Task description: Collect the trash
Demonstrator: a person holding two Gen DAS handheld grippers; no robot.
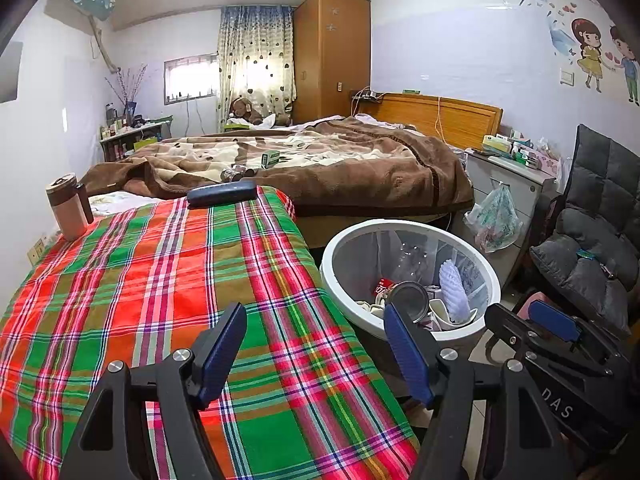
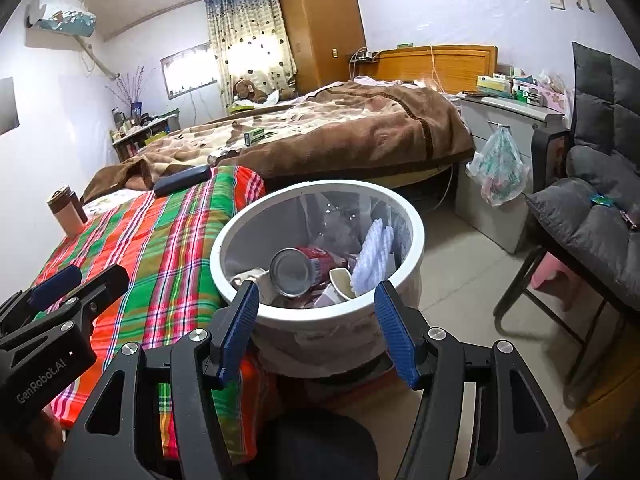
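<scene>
white plastic trash bin (image 2: 320,316) is sitting at the centre of the right wrist view, just beyond the right gripper (image 2: 316,332), whose blue-padded fingers (image 2: 238,328) are standing well apart with nothing between them; the bin's near rim is appearing in the gap between the tips, not touched by them. inside the bin, a red can (image 2: 300,270) is lying on its side among white cup pieces and a white foam net (image 2: 374,256). in the left wrist view the same bin (image 1: 352,300) is lying to the right of centre, beside the plaid cloth (image 1: 160,280) that is filling the lower left. the left gripper (image 1: 316,352) is hovering over the cloth's right edge, its fingers (image 1: 220,352) also spread wide and holding nothing. a dark case (image 1: 222,194) and a tumbler (image 1: 68,208) are resting on the cloth toward the upper left.
</scene>
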